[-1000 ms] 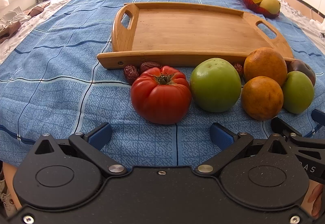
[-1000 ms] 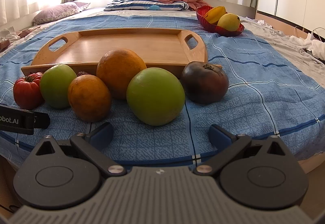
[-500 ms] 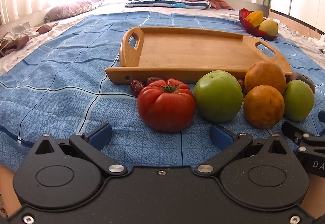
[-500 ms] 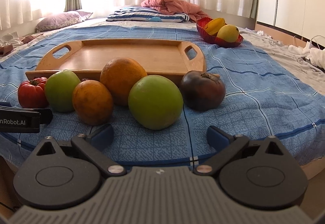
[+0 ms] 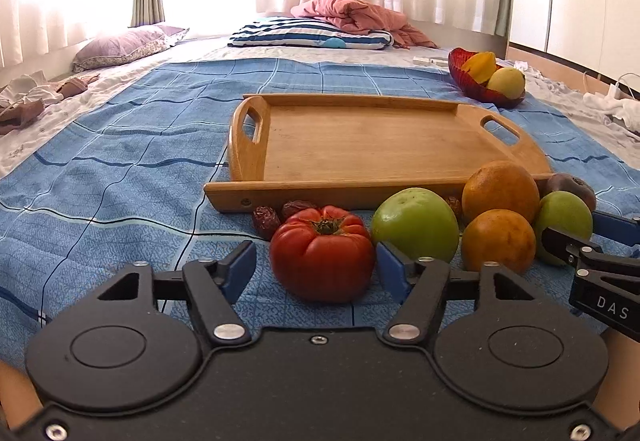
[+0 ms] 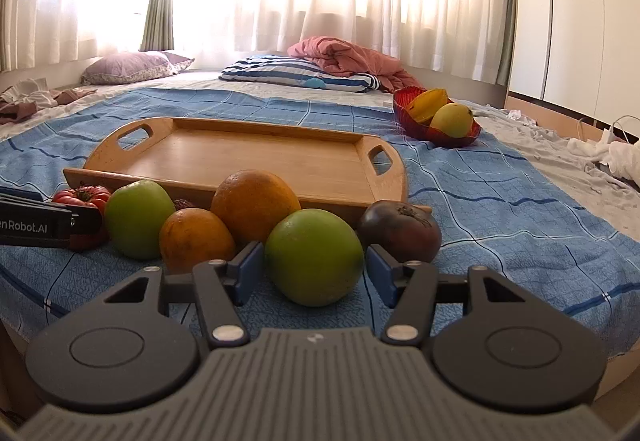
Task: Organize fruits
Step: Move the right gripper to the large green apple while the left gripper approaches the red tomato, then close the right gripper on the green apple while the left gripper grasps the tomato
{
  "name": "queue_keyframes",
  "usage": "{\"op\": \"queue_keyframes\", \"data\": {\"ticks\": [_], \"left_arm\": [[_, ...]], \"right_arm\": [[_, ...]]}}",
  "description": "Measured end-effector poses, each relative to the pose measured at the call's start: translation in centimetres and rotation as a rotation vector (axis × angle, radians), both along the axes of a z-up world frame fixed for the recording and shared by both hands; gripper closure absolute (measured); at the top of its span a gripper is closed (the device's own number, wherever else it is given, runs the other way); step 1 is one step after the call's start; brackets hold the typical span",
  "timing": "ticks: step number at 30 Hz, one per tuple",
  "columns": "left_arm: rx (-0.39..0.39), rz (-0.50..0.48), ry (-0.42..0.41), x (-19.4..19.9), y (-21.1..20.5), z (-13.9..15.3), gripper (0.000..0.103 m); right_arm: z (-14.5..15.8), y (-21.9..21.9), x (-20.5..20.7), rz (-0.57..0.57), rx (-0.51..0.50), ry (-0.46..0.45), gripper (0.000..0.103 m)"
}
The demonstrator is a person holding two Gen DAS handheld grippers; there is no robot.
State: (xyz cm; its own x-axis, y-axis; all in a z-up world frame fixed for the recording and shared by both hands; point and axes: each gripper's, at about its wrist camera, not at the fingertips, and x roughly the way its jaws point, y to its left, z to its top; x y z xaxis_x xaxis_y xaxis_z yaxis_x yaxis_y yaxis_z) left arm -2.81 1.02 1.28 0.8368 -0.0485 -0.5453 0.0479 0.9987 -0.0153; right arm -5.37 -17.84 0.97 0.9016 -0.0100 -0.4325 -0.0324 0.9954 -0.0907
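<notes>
Holding both grippers low before the wooden tray (image 5: 360, 145), we keep the left gripper (image 5: 316, 268) open around the tomato (image 5: 322, 253) and the right gripper (image 6: 314, 269) open around one of two green apples (image 6: 314, 261); two oranges (image 6: 254, 209) sit alongside.

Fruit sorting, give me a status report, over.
Left gripper open around red tomato. Right gripper open around green apple. Wooden tray holds no fruit.

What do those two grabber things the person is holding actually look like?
Both tongs are black linkage bars tipped with blue pads. The left tongs sit on a smooth black body with round discs and silver screws. The right tongs sit on a ribbed grey body. White lettering marks their sides. No cables show.
</notes>
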Motion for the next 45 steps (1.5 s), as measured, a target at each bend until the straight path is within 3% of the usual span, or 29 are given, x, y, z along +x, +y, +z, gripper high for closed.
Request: {"op": "queue_keyframes", "data": {"ticks": [7, 11, 16, 20, 24, 26, 29, 32, 38, 45], "left_arm": [[0.011, -0.02, -0.001, 0.1, -0.2, -0.2, 0.047], [0.01, -0.026, 0.003, 0.2, -0.1, -0.2, 0.046], [0.008, -0.012, 0.009, 0.5, 0.2, -0.2, 0.035], [-0.011, -0.018, 0.014, 0.8, 0.6, -0.3, 0.034], [-0.051, -0.048, 0.032, 1.1, 1.0, -0.3, 0.045], [-0.054, -0.05, 0.032, 1.2, 1.1, -0.4, 0.045], [-0.046, -0.062, 0.039, 1.4, 1.1, -0.7, 0.043], [-0.083, -0.05, 0.097, 2.1, 1.4, -1.4, 0.044], [-0.018, -0.022, 0.066, 1.4, 0.2, -1.1, 0.045], [0.021, -0.003, -0.015, -0.1, -0.1, 0.5, 0.046]], "right_arm": [[-0.1, 0.1, 0.4, 0.018, -0.041, 0.011, 0.04], [-0.3, 0.2, 0.7, 0.029, -0.065, 0.022, 0.031], [-0.5, 0.3, 1.2, 0.036, -0.075, 0.035, 0.03], [-0.7, 0.3, 1.5, 0.039, -0.076, 0.036, 0.029], [-0.9, 0.2, 1.7, 0.034, -0.06, 0.039, 0.029], [-0.9, 0.1, 1.8, 0.035, -0.056, 0.038, 0.029], [-0.9, 0.0, 1.9, 0.042, -0.056, 0.041, 0.039], [-0.8, 0.0, 1.8, 0.037, -0.051, 0.039, 0.041], [-0.2, -0.8, 1.3, 0.019, 0.044, 0.034, 0.041], [0.9, -1.2, 0.6, 0.002, 0.064, -0.01, 0.041]]}}
